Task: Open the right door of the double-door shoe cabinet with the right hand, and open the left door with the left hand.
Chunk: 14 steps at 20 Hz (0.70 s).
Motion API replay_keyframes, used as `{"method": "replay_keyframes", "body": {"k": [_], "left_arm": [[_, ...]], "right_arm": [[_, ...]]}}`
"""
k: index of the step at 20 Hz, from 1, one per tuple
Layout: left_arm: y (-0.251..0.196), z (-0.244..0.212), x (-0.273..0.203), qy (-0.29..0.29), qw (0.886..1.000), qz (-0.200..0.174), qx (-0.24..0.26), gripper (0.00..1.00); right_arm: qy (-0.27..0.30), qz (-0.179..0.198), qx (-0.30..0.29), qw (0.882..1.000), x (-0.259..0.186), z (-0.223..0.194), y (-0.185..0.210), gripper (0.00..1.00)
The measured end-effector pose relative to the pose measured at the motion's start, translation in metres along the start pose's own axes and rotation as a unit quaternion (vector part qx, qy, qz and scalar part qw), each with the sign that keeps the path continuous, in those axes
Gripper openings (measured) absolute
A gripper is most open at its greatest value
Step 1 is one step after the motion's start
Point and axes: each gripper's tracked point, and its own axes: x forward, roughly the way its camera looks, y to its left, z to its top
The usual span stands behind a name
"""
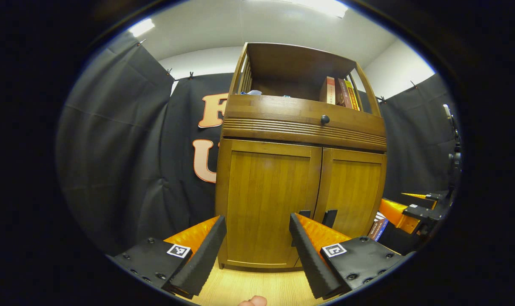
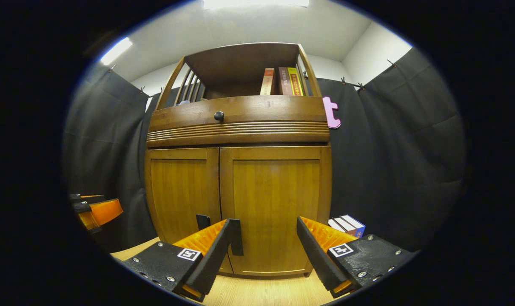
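The wooden shoe cabinet stands in front of me with both doors closed. In the left gripper view, its left door (image 1: 266, 199) lies straight beyond my open left gripper (image 1: 257, 220), some way off. Dark handles (image 1: 329, 217) sit at the seam where the doors meet. The right door (image 1: 353, 191) is farther right, and the other gripper (image 1: 410, 208) hovers at the right edge. In the right gripper view, my open right gripper (image 2: 264, 222) faces the right door (image 2: 276, 199). Its left finger overlaps the right door's handle (image 2: 236, 236) in the image. The left door (image 2: 183, 191) is beside it.
Above the doors is a drawer with a round dark knob (image 2: 218, 115). An open shelf holding upright books (image 2: 283, 80) tops the cabinet. Several books (image 2: 346, 225) are stacked on the light wooden floor (image 2: 257, 293) right of the cabinet. Black cloth walls surround the booth.
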Motion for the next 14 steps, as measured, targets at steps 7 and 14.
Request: {"method": "replay_keyframes", "body": {"k": [7, 14], "left_arm": [[0.0, 0.005, -0.003, -0.007, 1.0, 0.004, 0.004, 0.94], [0.002, 0.014, -0.009, -0.019, 1.0, 0.011, 0.011, 0.99]], "right_arm": [[0.015, 0.038, -0.011, 0.999, 0.054, -0.015, 0.035, 0.94], [0.04, 0.044, -0.014, 0.998, 0.097, -0.051, 0.053, 0.94]]}}
